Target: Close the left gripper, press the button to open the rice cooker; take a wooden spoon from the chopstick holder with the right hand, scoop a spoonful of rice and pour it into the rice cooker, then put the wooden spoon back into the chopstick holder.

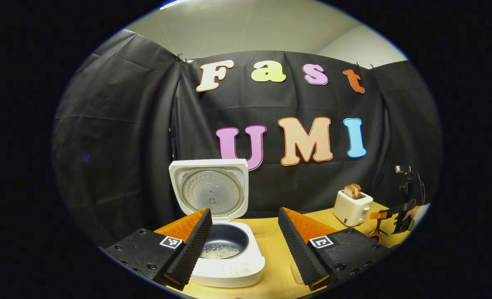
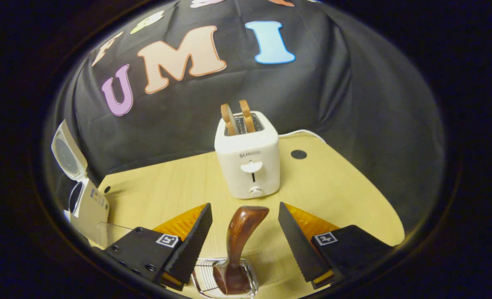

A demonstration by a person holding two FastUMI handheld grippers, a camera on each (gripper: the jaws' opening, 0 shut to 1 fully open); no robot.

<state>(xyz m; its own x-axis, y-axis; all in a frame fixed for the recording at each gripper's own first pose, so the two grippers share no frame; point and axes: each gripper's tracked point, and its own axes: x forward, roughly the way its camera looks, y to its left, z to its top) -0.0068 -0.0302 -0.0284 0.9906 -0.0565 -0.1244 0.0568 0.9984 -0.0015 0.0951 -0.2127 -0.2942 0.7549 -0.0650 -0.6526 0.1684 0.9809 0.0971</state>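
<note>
- Here the cooker [image 1: 225, 245] stands open on the table [image 1: 271, 249], its lid [image 1: 210, 189] raised upright behind the pot.
- A thin layer of rice [image 1: 220, 251] lies in the bottom of the pot.
- The left gripper [image 1: 244, 243] hangs in front of the cooker with its fingers spread wide, holding nothing; its left finger overlaps the cooker's near rim in the left gripper view.
- The right gripper [image 2: 244, 236] is open too, with the spoon [image 2: 237, 249] standing between its fingers and touching neither.
- The spoon sits upright in the wire holder [image 2: 225, 279], handle end up and leaning slightly to the right in the right gripper view.
- A toaster [image 2: 248, 160] stands on the table just beyond the spoon, with two slices of bread [image 2: 237, 117] sticking out of its slots.
- In the left gripper view, the right gripper and the hand holding it show far right, beside the toaster.
</note>
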